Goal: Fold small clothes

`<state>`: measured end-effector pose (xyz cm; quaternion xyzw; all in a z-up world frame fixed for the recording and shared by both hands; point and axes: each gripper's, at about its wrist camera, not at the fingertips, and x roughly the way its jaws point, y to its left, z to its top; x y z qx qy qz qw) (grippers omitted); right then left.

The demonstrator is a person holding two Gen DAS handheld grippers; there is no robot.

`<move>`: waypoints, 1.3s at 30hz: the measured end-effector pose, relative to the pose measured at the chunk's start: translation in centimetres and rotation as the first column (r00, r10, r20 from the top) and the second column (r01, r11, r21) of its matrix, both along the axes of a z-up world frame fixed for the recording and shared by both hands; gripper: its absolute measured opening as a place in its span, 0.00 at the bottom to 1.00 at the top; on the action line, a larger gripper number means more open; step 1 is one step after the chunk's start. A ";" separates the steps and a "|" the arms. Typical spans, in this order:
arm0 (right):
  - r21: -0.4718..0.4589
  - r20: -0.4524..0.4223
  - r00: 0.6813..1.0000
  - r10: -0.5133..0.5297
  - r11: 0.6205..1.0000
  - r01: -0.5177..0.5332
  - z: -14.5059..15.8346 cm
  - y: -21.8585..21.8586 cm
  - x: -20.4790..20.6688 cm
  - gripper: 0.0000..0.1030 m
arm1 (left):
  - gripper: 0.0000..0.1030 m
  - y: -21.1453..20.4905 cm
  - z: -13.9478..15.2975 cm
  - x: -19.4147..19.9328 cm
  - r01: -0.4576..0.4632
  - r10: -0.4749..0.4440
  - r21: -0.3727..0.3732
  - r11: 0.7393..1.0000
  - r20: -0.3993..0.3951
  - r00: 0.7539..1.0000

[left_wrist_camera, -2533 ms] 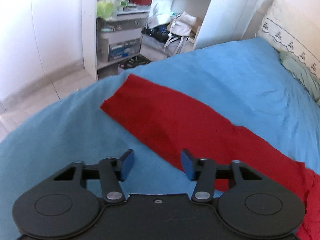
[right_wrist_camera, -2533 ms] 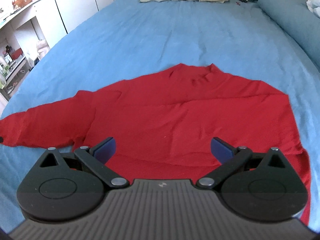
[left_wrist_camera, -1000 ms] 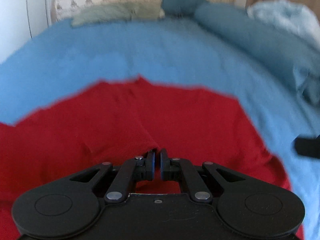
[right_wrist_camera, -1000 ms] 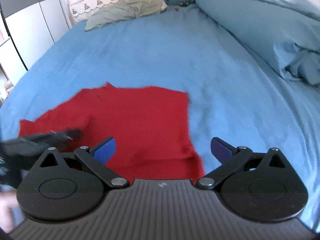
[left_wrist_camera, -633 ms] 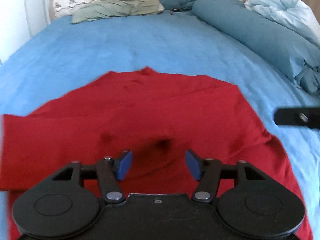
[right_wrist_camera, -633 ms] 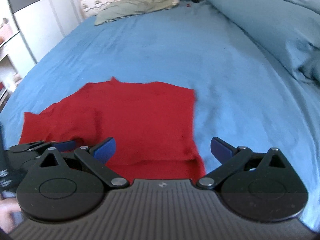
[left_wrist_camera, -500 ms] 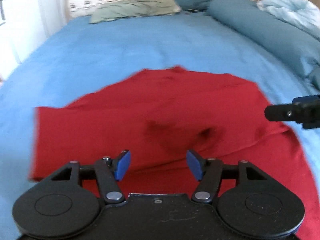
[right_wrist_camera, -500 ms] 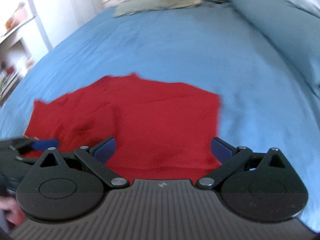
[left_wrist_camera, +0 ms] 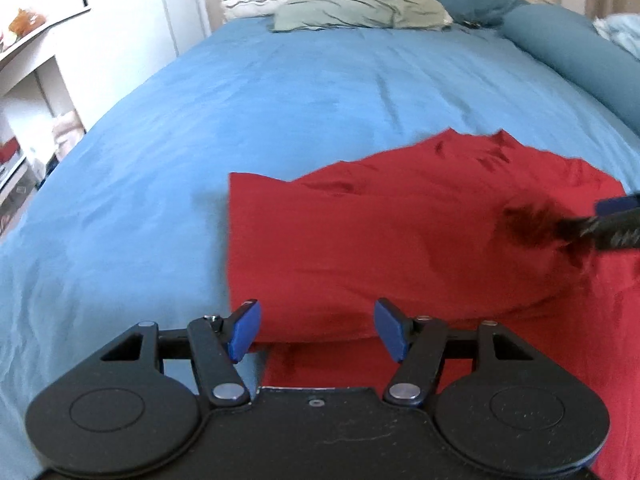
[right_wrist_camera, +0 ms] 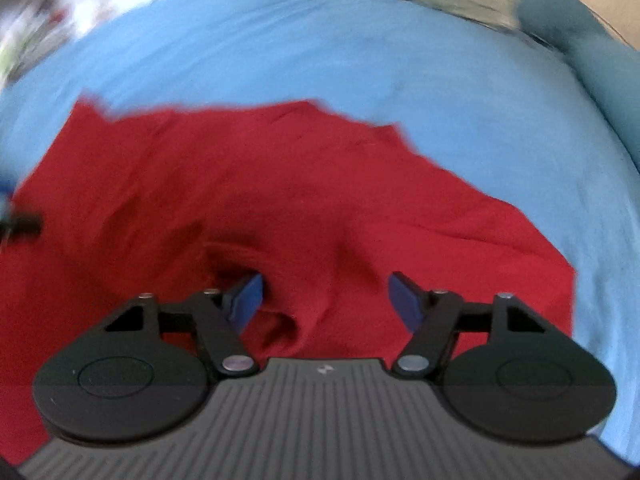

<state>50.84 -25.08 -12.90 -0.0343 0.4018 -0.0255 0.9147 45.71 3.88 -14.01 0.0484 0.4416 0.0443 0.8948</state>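
A red long-sleeved top (left_wrist_camera: 400,240) lies on the blue bed sheet (left_wrist_camera: 280,92), its left sleeve folded in over the body to leave a straight left edge. My left gripper (left_wrist_camera: 318,330) hovers open over the top's near left corner, with nothing between its fingers. In the blurred right wrist view, my right gripper (right_wrist_camera: 326,300) sits low on the red top (right_wrist_camera: 300,184). Its jaws are closing around a raised ridge of cloth, and the pads do not press on it. The right gripper (left_wrist_camera: 616,228) also shows at the right edge of the left wrist view.
Pillows (left_wrist_camera: 356,14) and a rolled teal duvet (left_wrist_camera: 576,56) lie at the head and right side of the bed. White shelves (left_wrist_camera: 24,92) stand to the left of the bed. Bare blue sheet stretches beyond and left of the top.
My left gripper opened, let go of the sleeve, which now lies folded over the body, and drew back toward the left edge. My right gripper came down onto the cloth and its jaws narrowed.
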 end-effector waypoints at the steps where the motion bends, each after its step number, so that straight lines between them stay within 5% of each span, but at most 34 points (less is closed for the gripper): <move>1: 0.051 0.012 0.998 -0.068 0.996 0.067 0.2 -1.3 -0.3 0.82 | 0.66 0.3 0.1 -0.2 -0.014 0.014 -0.009 1.000 -0.001 1.000; 5: 0.218 -0.019 0.975 -0.222 0.951 0.221 -0.4 -5.4 -2.1 0.82 | 0.66 1.6 0.1 -0.5 -0.055 0.055 -0.024 0.998 -0.009 0.998; 9: 0.383 -0.018 0.975 -0.223 0.899 0.213 -1.3 -7.0 -4.3 0.83 | 0.66 2.5 -0.5 -0.7 -0.060 0.059 -0.034 0.998 -0.024 0.998; 14: 0.455 -0.007 0.968 -0.252 0.861 0.227 -1.8 -6.9 -4.6 0.84 | 0.66 3.4 -1.0 -1.1 -0.060 0.059 -0.024 0.998 -0.037 0.998; 17: 0.414 -0.021 0.943 -0.331 0.856 0.310 -1.9 -6.3 -3.6 0.84 | 0.66 3.6 -1.1 -1.2 -0.059 0.058 -0.021 0.998 -0.041 0.997; 21: 0.289 -0.032 0.937 -0.347 0.895 0.341 -1.9 -4.8 -2.7 0.77 | 0.66 3.7 -1.1 -1.3 -0.061 0.060 -0.022 0.998 -0.045 0.997; 26: 0.238 -0.035 0.932 -0.361 0.902 0.359 -2.0 -4.2 -3.6 0.71 | 0.66 4.0 -1.1 -1.4 -0.070 0.068 -0.034 0.997 -0.044 0.997; 33: 0.339 -0.006 0.928 -0.372 0.873 0.352 -1.9 -4.9 -4.9 0.71 | 0.66 4.4 -1.4 -2.1 -0.068 0.066 -0.036 0.997 -0.051 0.997; 38: 0.418 0.004 0.882 -0.472 0.801 0.427 -1.8 -6.3 -4.5 0.70 | 0.66 4.3 -1.8 -2.6 -0.043 0.042 -0.012 0.999 -0.059 0.997; 39: 0.414 -0.004 0.881 -0.473 0.801 0.432 -1.8 -6.4 -4.3 0.62 | 0.66 4.3 -1.9 -2.7 -0.040 0.040 -0.010 0.999 -0.059 0.997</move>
